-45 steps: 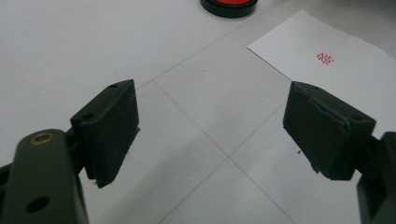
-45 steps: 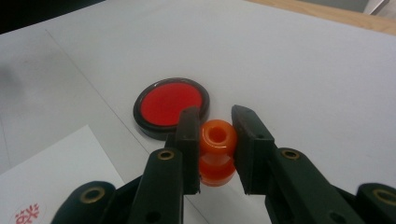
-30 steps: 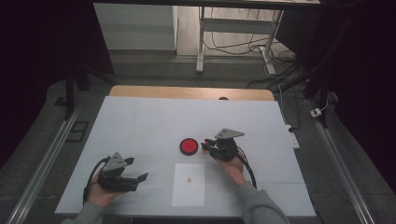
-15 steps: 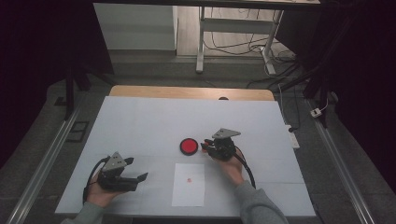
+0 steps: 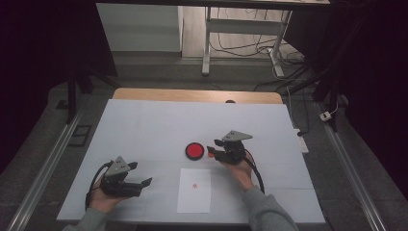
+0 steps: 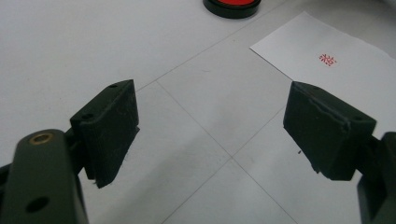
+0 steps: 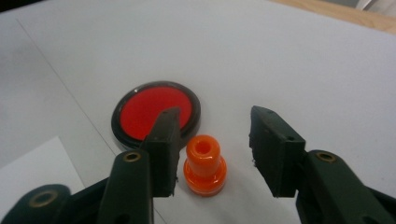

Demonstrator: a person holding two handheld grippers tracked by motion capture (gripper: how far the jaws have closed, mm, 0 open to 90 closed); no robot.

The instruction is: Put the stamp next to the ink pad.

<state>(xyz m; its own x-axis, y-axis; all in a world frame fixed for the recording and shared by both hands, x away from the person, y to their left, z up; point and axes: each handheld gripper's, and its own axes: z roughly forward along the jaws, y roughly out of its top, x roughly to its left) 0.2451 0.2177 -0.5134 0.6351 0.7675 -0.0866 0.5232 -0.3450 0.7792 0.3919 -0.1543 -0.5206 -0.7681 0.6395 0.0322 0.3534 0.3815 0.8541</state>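
Nearest the person, the left gripper (image 5: pixel 144 184) rests low on the white table (image 5: pixel 144 125) at the front left, held in the left hand (image 5: pixel 103 199), its two black jaws spread wide with nothing between them; in the left gripper view they frame bare tabletop, and the white sheet of paper (image 6: pixel 327 60) bearing a small red stamp mark (image 6: pixel 328 59) lies ahead of them to the right. In the high view that sheet lies flat near the front edge, between the two hands. Just beyond its far right corner, the right gripper (image 5: pixel 210 148), held in the right hand (image 5: pixel 240 171), points left toward the round red ink pad in a black rim (image 5: pixel 195 150). Its jaws stand apart on either side of the small orange plastic stamp (image 7: pixel 204 165), which stands upright on the table; the left jaw is just beside the stamp, the right jaw clear of it. The ink pad lies just behind the stamp.
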